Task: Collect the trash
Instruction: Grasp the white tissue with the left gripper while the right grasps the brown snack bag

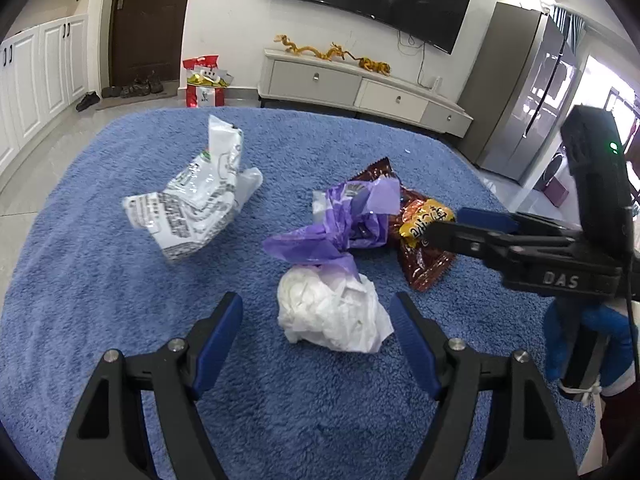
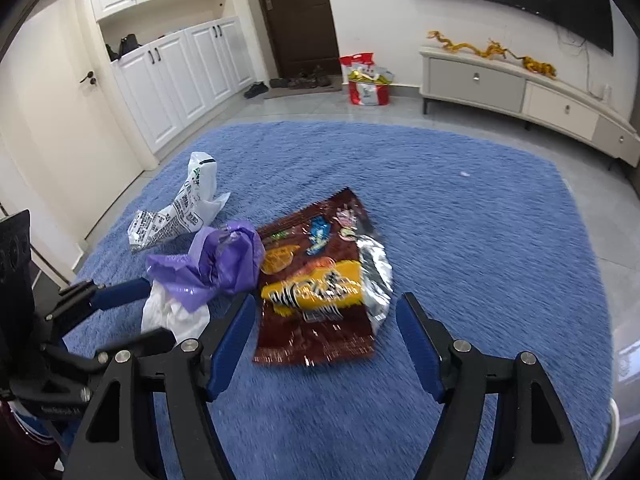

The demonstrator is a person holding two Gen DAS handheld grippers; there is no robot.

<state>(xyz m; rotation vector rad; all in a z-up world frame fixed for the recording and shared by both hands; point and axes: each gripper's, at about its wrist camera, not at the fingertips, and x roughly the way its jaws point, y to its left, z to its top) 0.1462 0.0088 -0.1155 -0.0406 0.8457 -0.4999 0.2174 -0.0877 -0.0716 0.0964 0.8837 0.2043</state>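
Blue shaggy rug [image 1: 120,280] covers the floor before a low cabinet [image 1: 360,88], and all the trash lies on it. Central is the purple bag [image 1: 340,224], with a crumpled white tissue [image 1: 332,312] touching its near side, a brown snack wrapper [image 2: 316,280] against its right and a white printed wrapper [image 1: 196,196] to its left. The left gripper [image 1: 316,320] stands apart around the tissue without pressing it; the right gripper [image 2: 324,328] stands apart over the snack wrapper.

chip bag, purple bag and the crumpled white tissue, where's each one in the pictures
chip bag [image 2: 320,280], right wrist view, on its yellow printed middle
purple bag [image 1: 352,216], left wrist view, on its bunched centre
crumpled white tissue [image 1: 332,312], left wrist view, on the middle of the wad
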